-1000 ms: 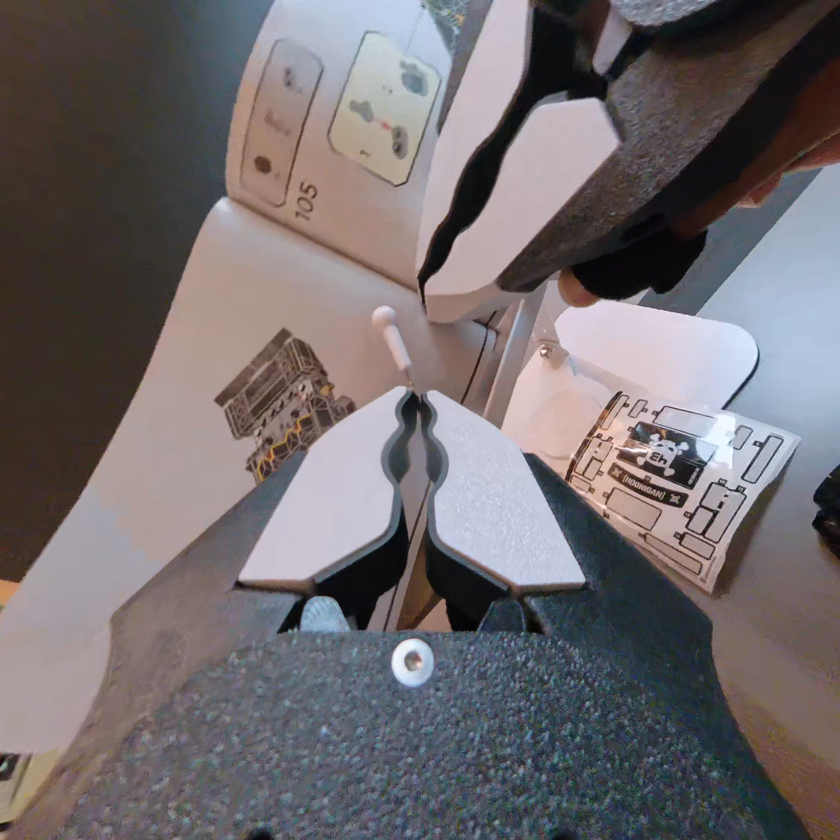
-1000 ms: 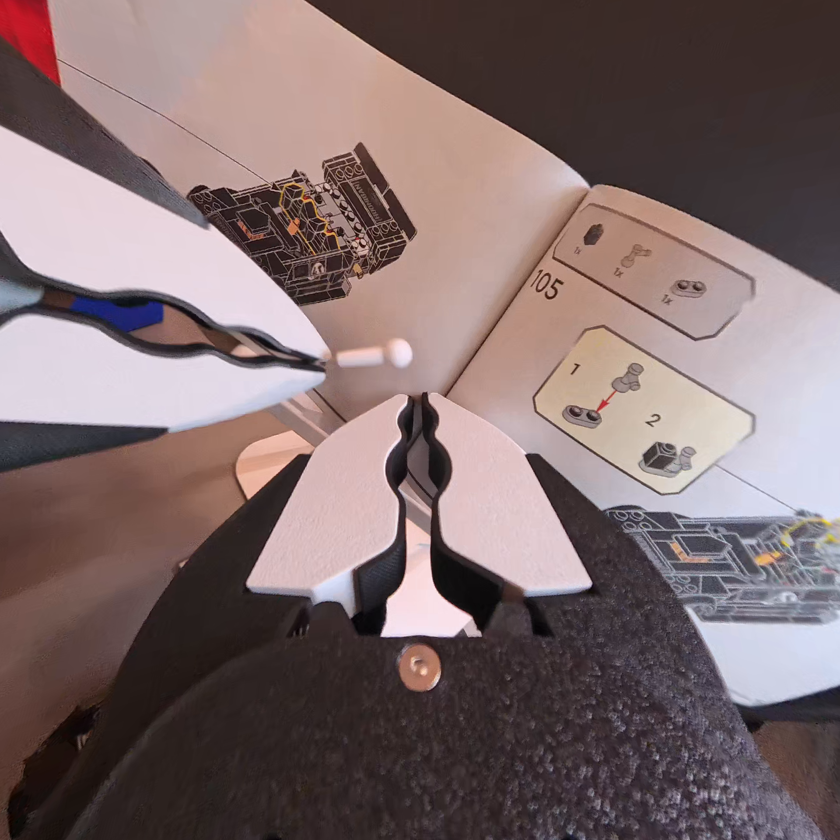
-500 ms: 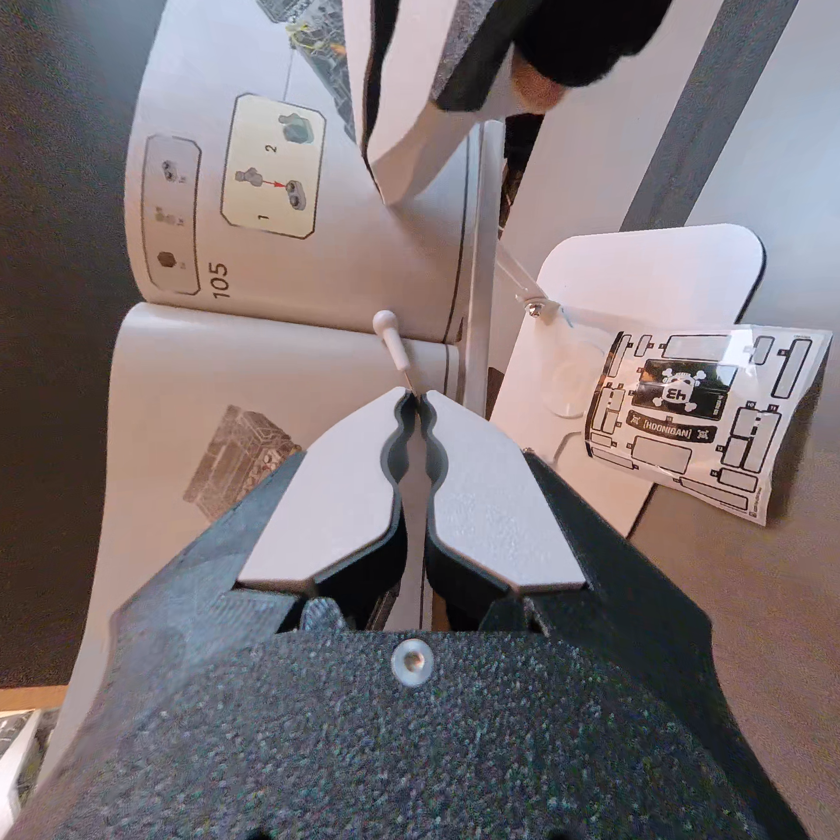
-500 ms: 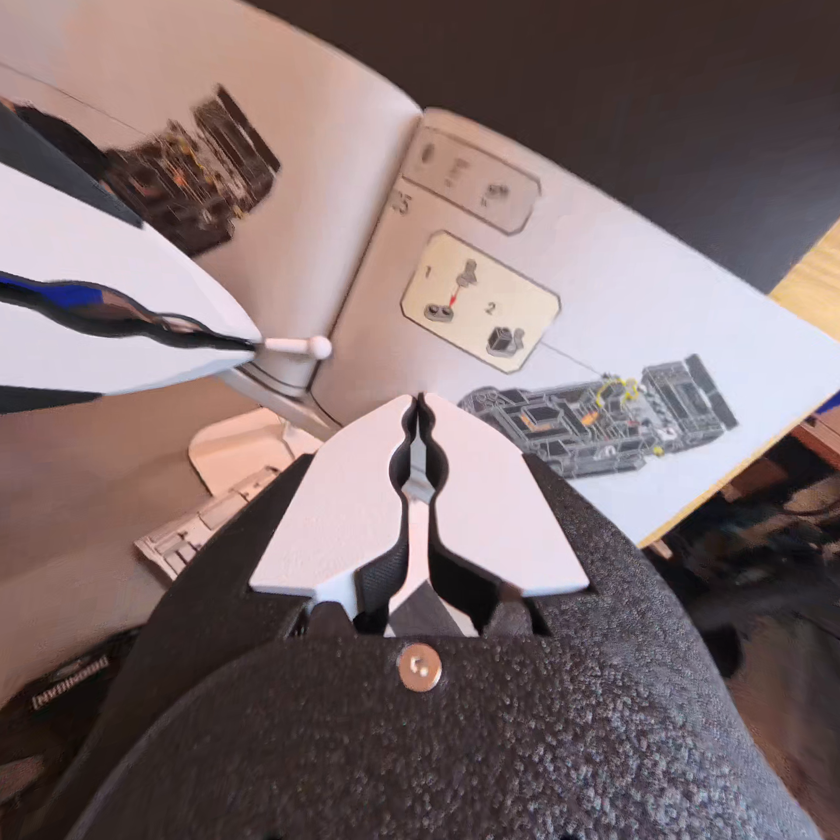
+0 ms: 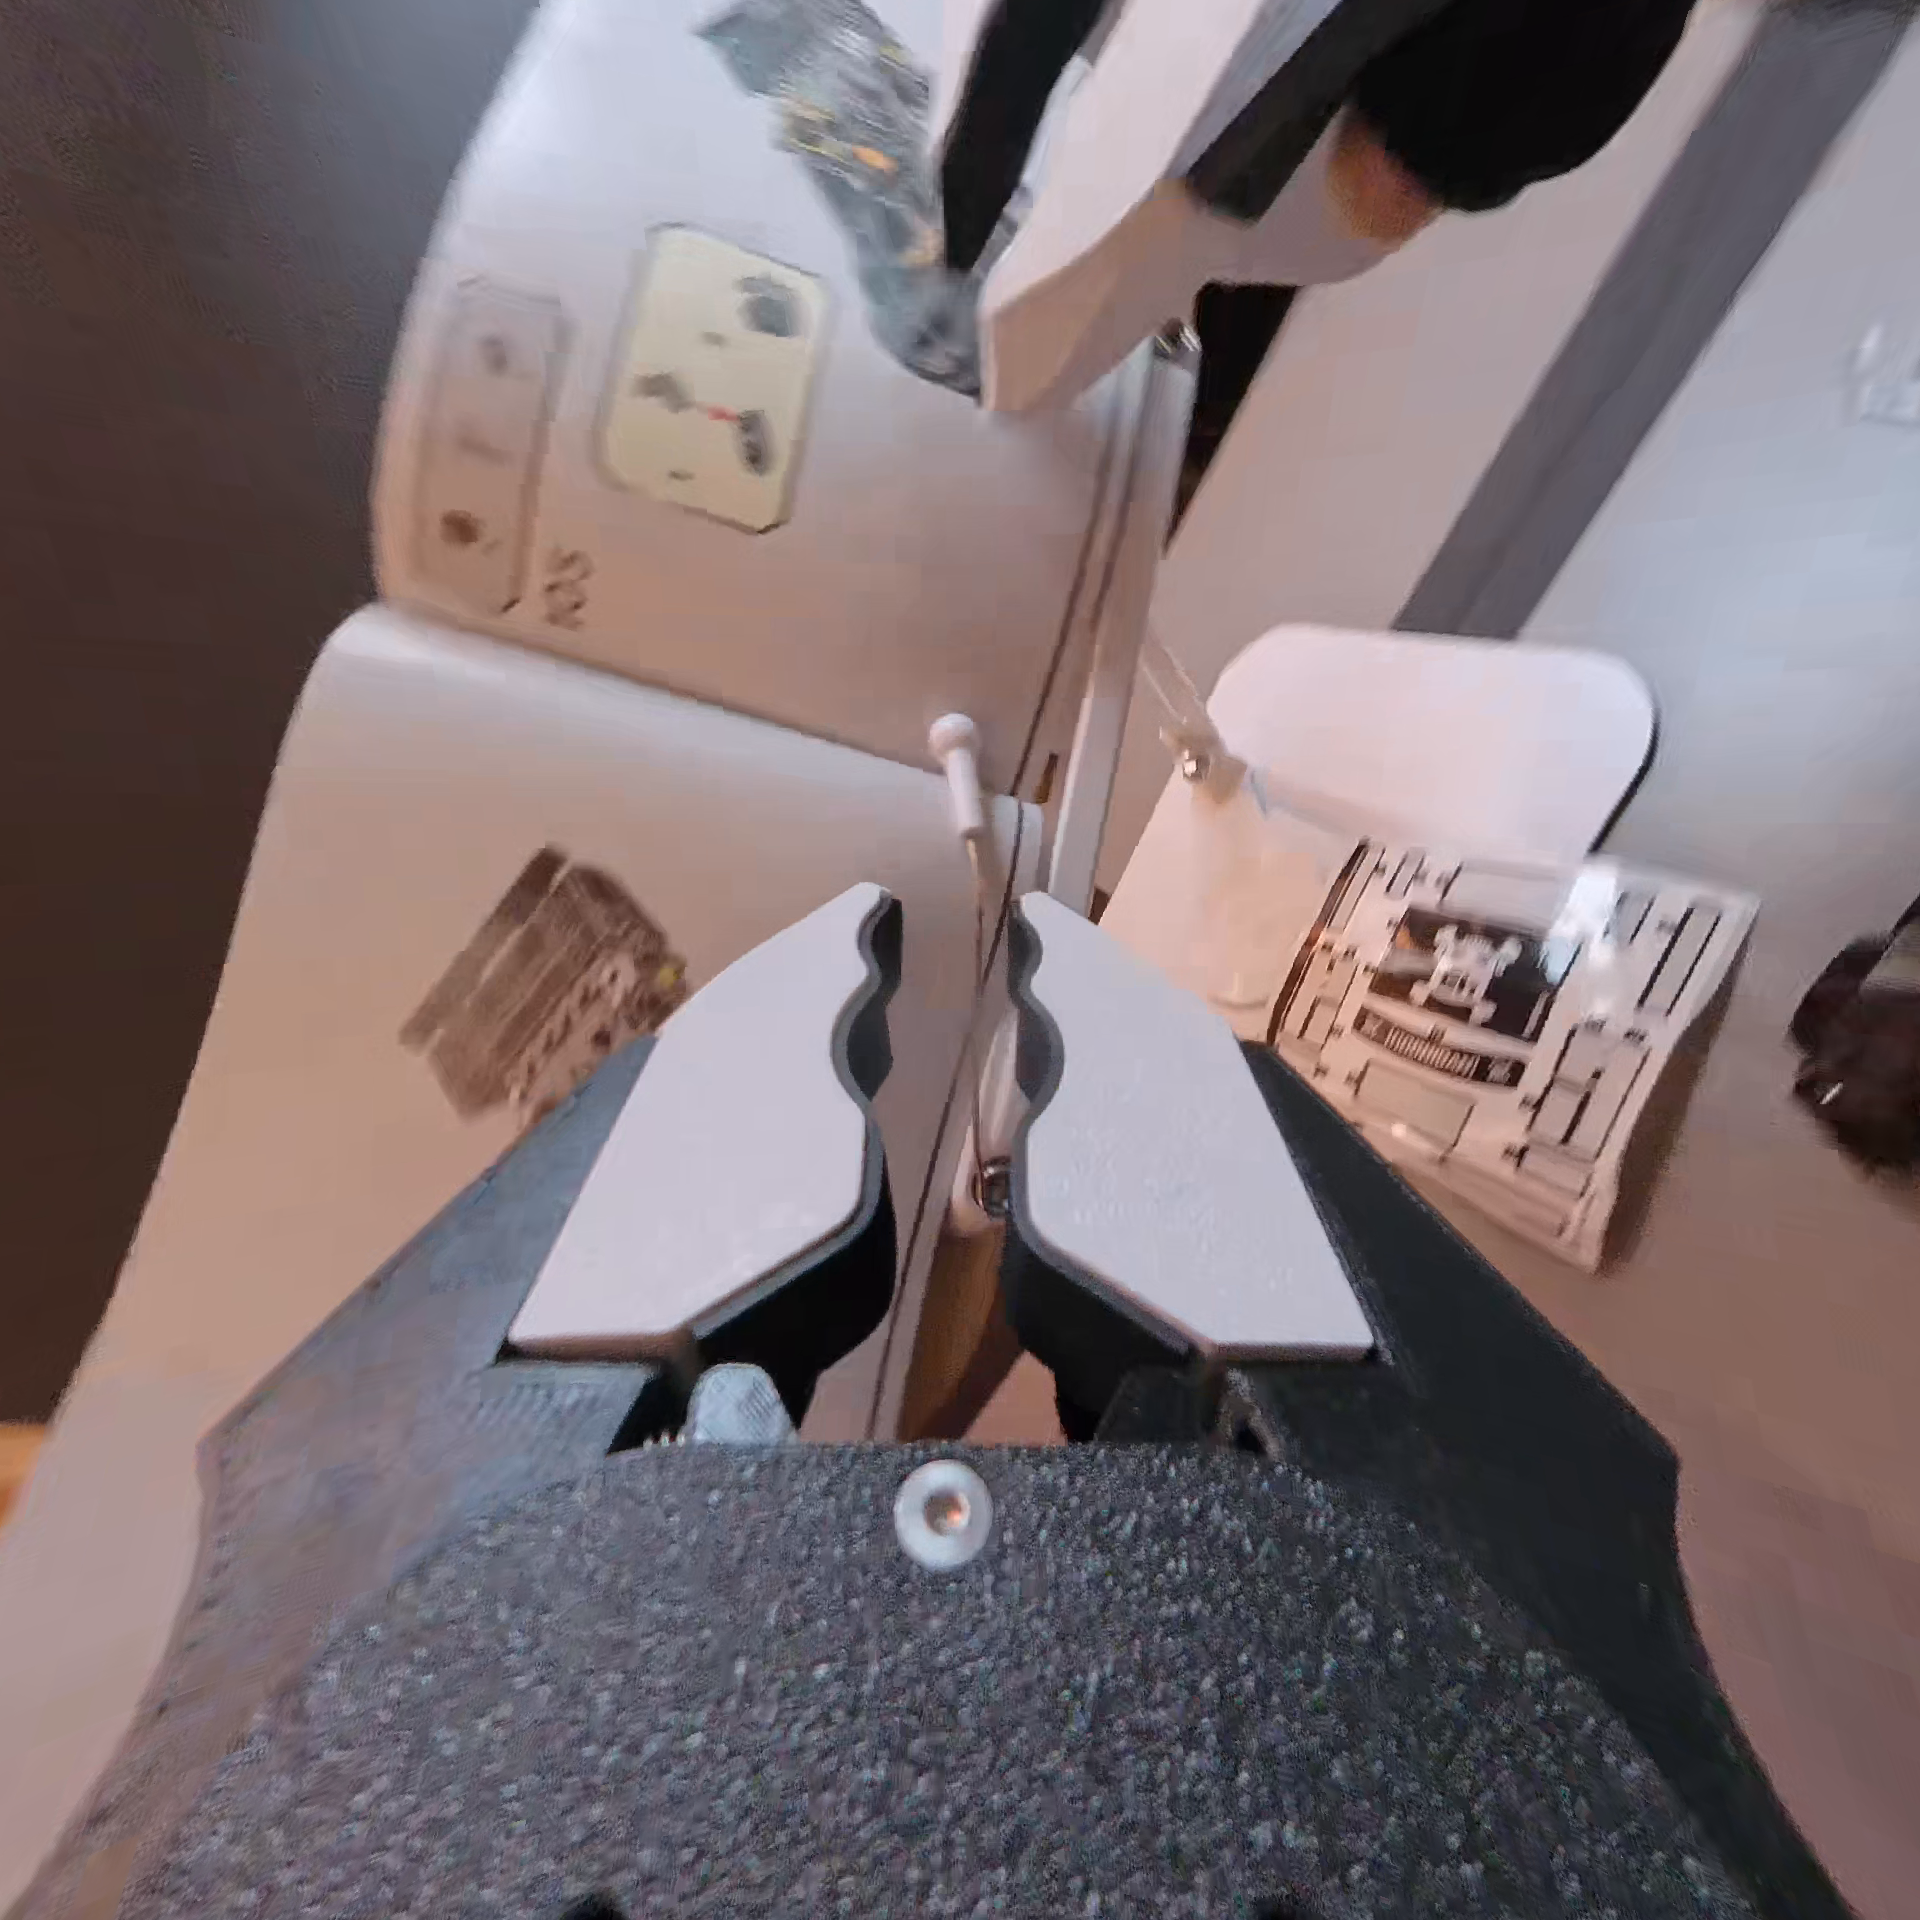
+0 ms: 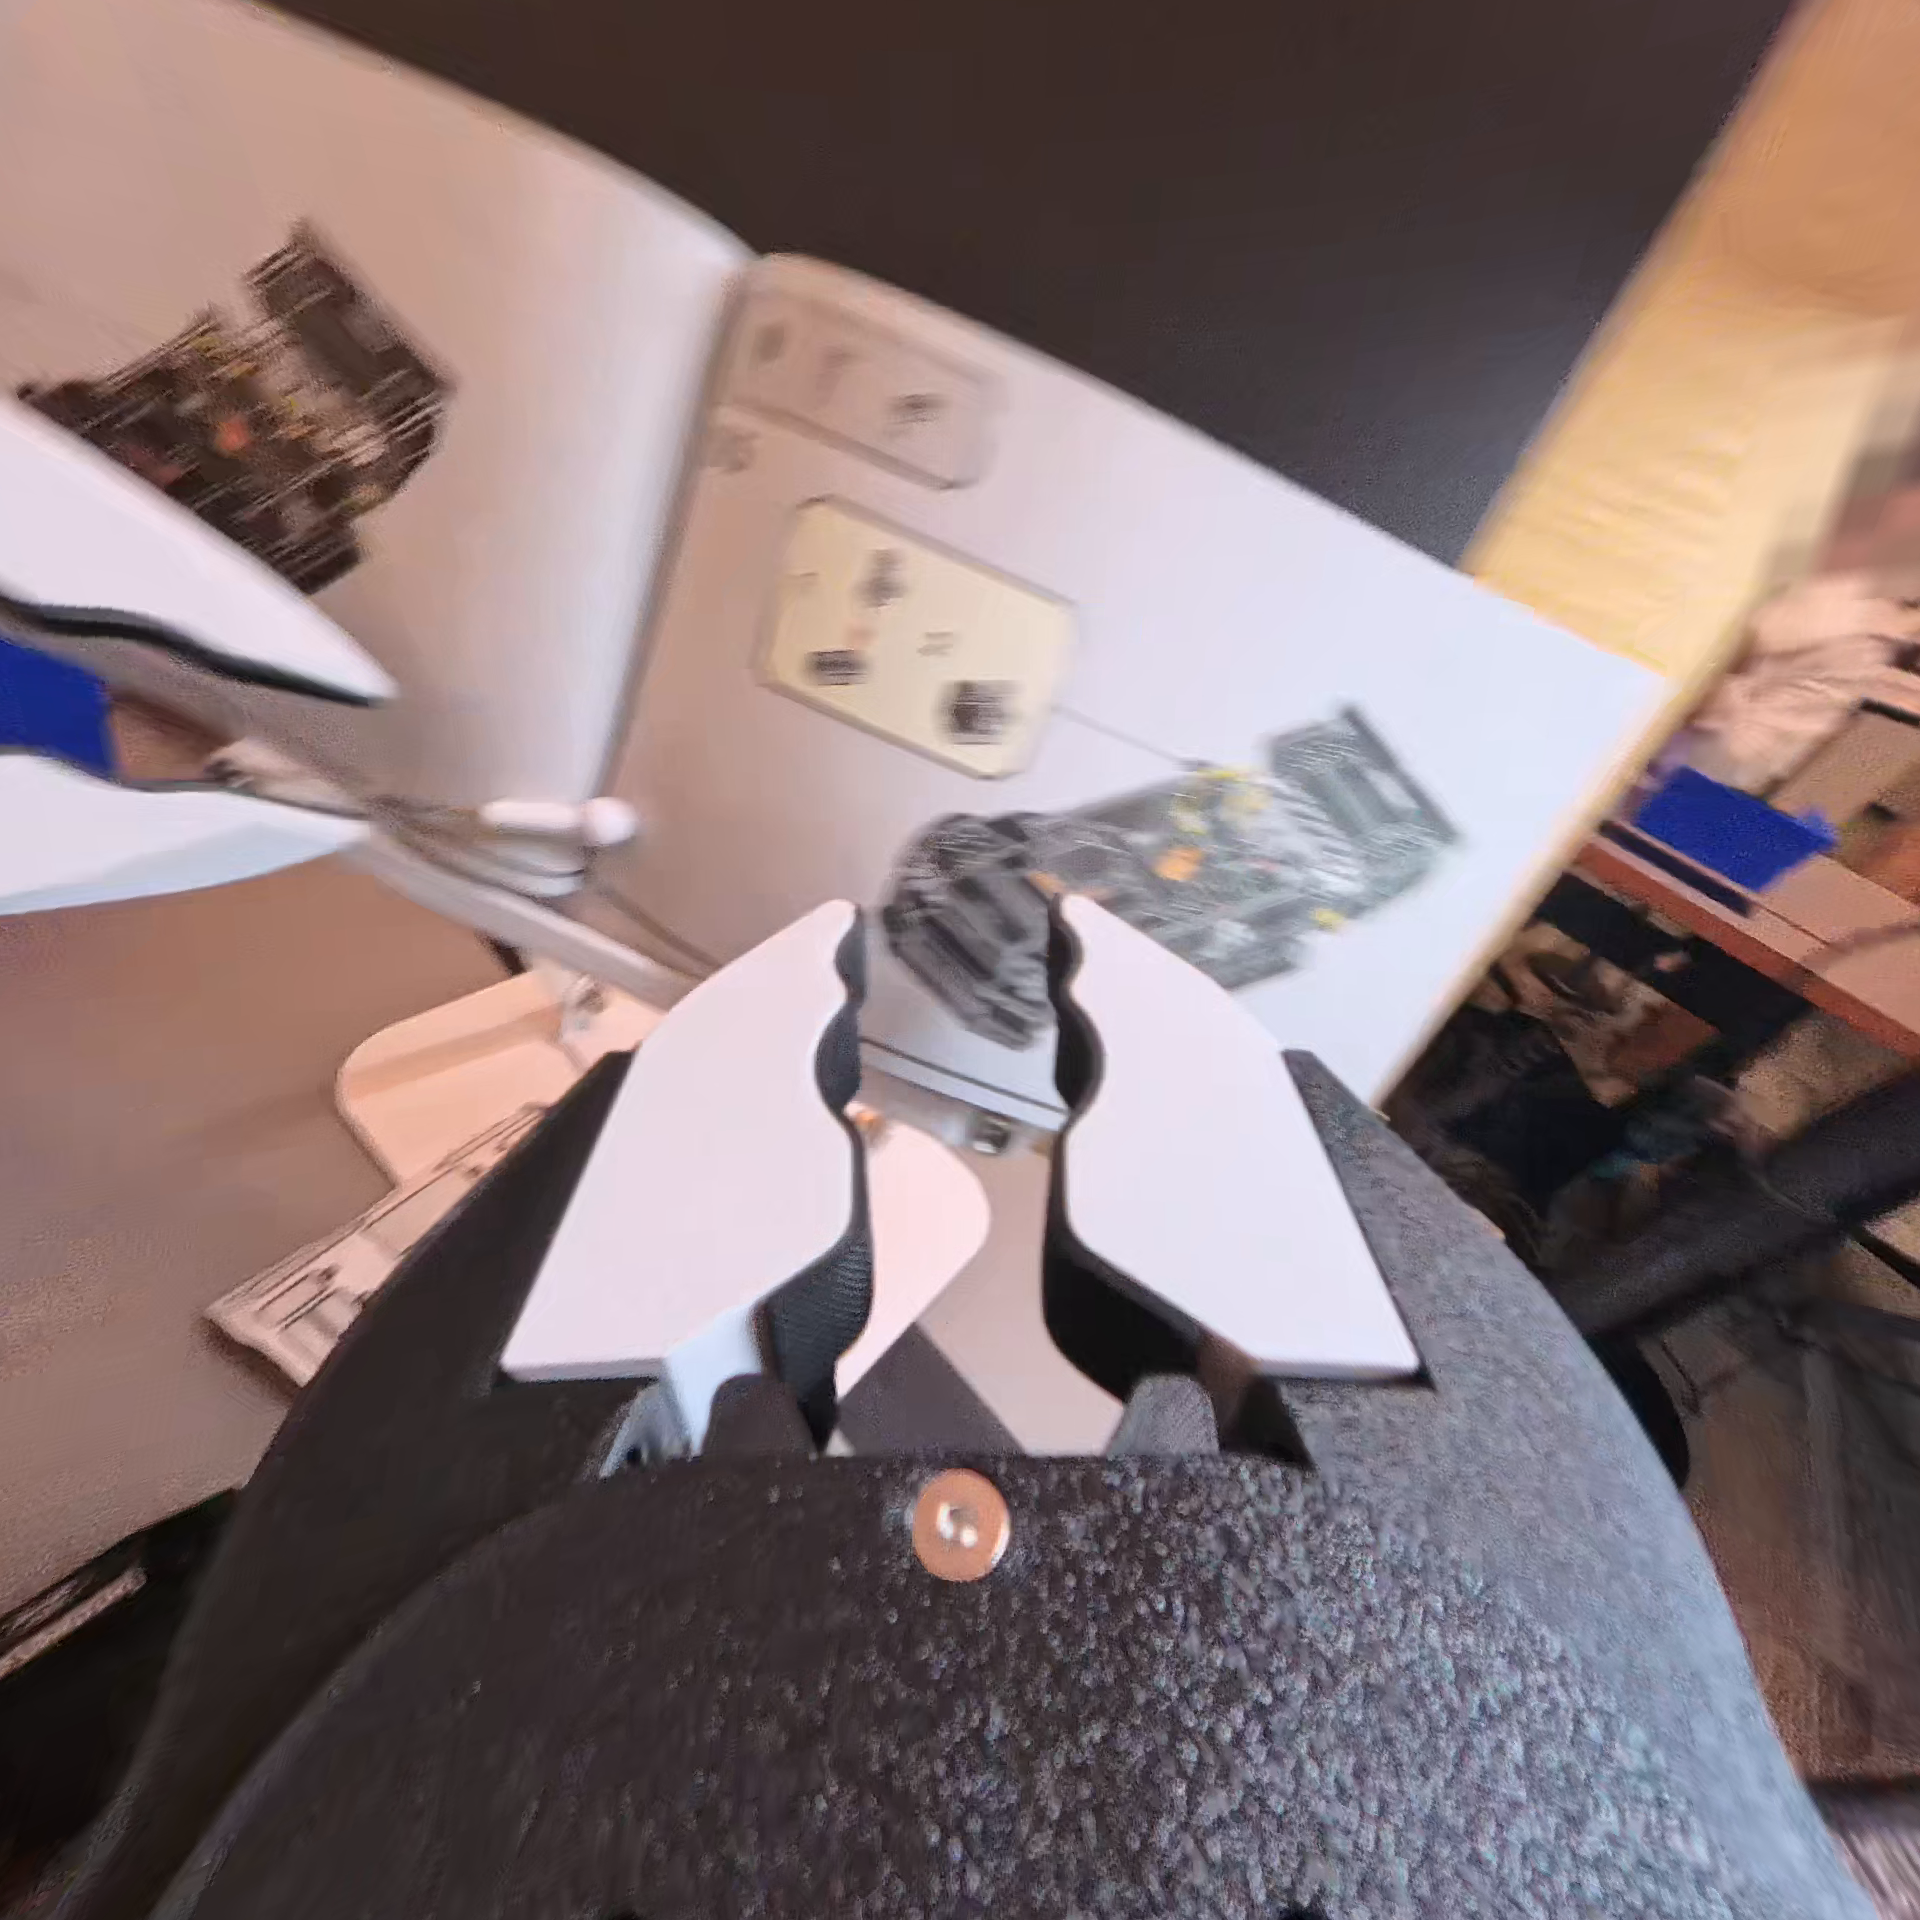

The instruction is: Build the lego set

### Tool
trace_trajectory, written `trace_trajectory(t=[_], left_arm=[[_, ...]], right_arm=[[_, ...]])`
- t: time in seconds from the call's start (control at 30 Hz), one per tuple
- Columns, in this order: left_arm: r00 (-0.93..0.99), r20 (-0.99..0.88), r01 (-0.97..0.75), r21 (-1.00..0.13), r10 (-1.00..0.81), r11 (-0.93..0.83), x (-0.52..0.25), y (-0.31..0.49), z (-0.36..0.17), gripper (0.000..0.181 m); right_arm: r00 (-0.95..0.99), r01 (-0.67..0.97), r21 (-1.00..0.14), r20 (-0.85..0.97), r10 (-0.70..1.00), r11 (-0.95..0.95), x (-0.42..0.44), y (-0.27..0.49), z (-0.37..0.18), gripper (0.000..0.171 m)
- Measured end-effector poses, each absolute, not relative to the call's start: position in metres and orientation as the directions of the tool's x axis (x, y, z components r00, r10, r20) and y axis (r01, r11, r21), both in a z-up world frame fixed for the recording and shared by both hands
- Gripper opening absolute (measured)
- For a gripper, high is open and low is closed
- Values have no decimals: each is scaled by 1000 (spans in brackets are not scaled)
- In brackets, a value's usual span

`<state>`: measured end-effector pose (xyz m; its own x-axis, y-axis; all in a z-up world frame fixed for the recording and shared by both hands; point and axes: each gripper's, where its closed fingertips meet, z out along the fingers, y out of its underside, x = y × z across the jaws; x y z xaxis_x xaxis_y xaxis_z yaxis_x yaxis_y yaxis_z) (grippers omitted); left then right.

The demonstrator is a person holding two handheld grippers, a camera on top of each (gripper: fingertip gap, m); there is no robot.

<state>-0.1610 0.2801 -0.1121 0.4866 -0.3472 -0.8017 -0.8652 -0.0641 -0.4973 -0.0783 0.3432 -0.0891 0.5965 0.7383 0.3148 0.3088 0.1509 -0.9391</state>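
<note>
Both tongs have parted since half a second ago: our left gripper (image 5: 951, 914), which was pinched shut on the thin wire of the page holder (image 5: 957, 770), now has a narrow gap, and the wire runs up through it touching neither jaw. Our right gripper (image 6: 961, 914) was closed too and now stands moderately wide, holding nothing. Both views are blurred, so we are moving.

We judge the holder was let go so that it springs back against the open booklet (image 5: 665, 748) and pins the pages near the fold. The booklet leans upright on a white stand, whose flat base (image 5: 1455, 727) sits on the table. That keeps the building step in sight while both hands work.

A sticker sheet (image 5: 1507, 1029) lies flat on the table, overlapping the near edge of the base, within easy reach for later. In the right wrist view, the right gripper points at the lower edge of the right-hand page, where the stand's ledge carries the paper. The left gripper (image 6: 208, 748) shows at the left edge of that view, with the holder's white tip (image 6: 566, 821) just beyond it.

No bricks are clearly in view. A dark blurred shape (image 5: 1860, 1049) at the right edge of the left wrist view may be part of the set, but we cannot tell. The next move is probably to turn away and fetch pieces.
</note>
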Motion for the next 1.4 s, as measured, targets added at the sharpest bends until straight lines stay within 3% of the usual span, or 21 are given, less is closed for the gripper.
trace_trajectory(t=[0.13,0.27,0.37,0.57,0.83,1.1,1.27,1.4], left_arm=[[795,-569,-580,-814,-212,11,-182,258,-83,20],[944,-314,-314,-949,-103,19,-226,241,-72,20],[961,-265,-270,-962,-85,-52,-246,243,-84,26],[966,-246,-252,-965,-86,-71,-255,246,-92,26],[975,-201,-208,-976,-98,-69,-255,243,-99,24],[963,-138,-152,-987,-230,-44,-227,226,-90,19],[892,-128,-163,-986,-434,-44,-184,189,-81,17],[827,-94,-250,-945,-554,-213,-158,177,-138,31]], right_arm=[[722,196,-978,191,665,68,-33,381,-75,76],[675,101,-989,-13,738,-109,-25,418,-92,97],[541,54,-971,-169,824,-235,-42,416,-106,77],[615,66,-984,-89,784,-163,-36,409,-109,65],[628,84,-982,-79,774,-169,-33,404,-110,63],[665,104,-990,1,747,-91,-16,391,-94,67],[586,187,-982,123,801,13,0,310,-81,63],[474,361,-933,173,863,-12,15,222,-127,60]])
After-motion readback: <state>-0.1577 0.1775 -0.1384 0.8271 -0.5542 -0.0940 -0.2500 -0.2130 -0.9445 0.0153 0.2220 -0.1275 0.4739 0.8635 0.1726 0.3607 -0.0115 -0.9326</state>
